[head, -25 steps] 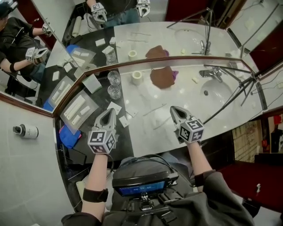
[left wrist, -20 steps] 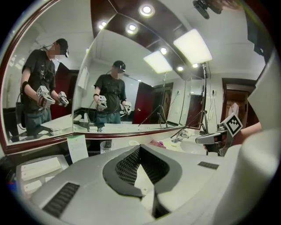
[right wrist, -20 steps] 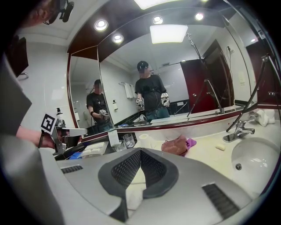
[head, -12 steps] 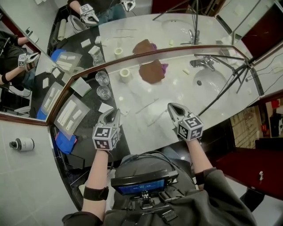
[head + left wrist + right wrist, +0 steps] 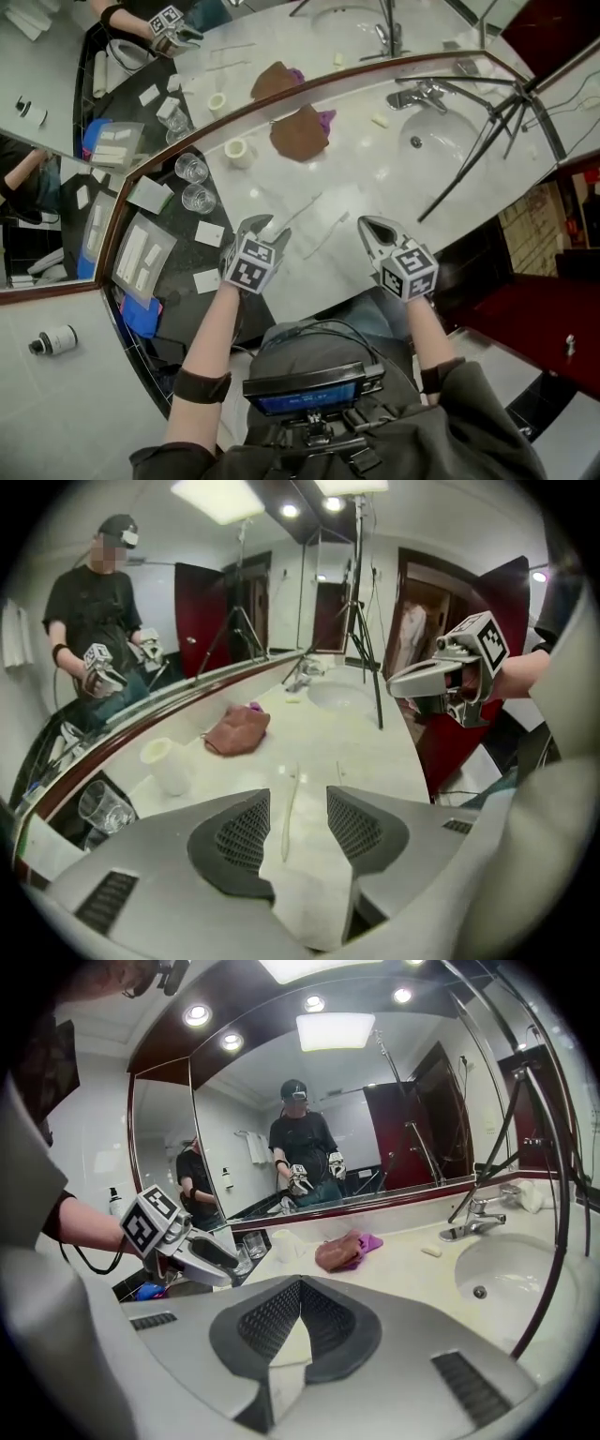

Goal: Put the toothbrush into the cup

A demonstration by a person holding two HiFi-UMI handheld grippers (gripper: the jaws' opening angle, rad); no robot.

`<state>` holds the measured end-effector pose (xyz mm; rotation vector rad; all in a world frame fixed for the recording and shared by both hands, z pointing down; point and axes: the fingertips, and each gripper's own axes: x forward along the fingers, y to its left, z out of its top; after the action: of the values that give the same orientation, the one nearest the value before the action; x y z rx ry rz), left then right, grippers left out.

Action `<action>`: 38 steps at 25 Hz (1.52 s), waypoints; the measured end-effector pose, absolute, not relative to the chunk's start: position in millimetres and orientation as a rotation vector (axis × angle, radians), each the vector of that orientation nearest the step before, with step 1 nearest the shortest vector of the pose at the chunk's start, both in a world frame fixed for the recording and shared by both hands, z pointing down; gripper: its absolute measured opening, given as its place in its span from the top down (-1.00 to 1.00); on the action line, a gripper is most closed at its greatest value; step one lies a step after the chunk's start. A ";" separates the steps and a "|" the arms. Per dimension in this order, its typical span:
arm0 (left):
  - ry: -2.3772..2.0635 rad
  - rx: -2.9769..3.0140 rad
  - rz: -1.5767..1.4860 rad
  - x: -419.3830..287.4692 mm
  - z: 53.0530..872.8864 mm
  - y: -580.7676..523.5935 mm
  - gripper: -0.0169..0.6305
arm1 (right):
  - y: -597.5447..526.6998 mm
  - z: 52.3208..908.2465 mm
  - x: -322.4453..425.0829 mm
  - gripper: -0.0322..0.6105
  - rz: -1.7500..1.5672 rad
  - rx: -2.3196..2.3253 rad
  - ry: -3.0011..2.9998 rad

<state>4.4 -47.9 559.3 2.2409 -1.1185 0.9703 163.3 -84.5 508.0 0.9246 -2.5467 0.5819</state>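
- Marble counter (image 5: 375, 178) bears the thin pale toothbrush (image 5: 289, 812), lying flat near the front edge.
- Left gripper (image 5: 295, 797) hovers just above it. Its jaws have just been opening and stand wide apart, with the brush showing ahead through the gap and neither pad on it.
- Right gripper (image 5: 298, 1283) hangs alongside, jaws pressed together and empty.
- White cup (image 5: 169, 764) stands upright farther back by the mirror, near a brown cloth (image 5: 236, 731).

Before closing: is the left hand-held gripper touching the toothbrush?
Apart. Left gripper view: jaws of left hand-held gripper have just been opening; toothbrush lies between them, counter showing either side.
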 end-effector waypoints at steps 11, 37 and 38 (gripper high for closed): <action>-0.765 2.144 1.372 60.4 651.4 -93.0 0.31 | -78.9 540.3 195.6 0.87 0.668 0.997 -2.521; -0.656 1.963 1.497 75.3 722.3 -115.3 0.89 | -84.2 576.7 231.9 0.87 0.803 1.049 -2.459; -0.662 1.965 1.495 75.3 722.3 -115.0 0.89 | -84.7 576.6 231.7 0.87 0.799 1.050 -2.461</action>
<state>75.3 -115.0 722.3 1.9654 -0.6624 1.4951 231.7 -84.7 576.6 1.0499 -2.4605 0.7990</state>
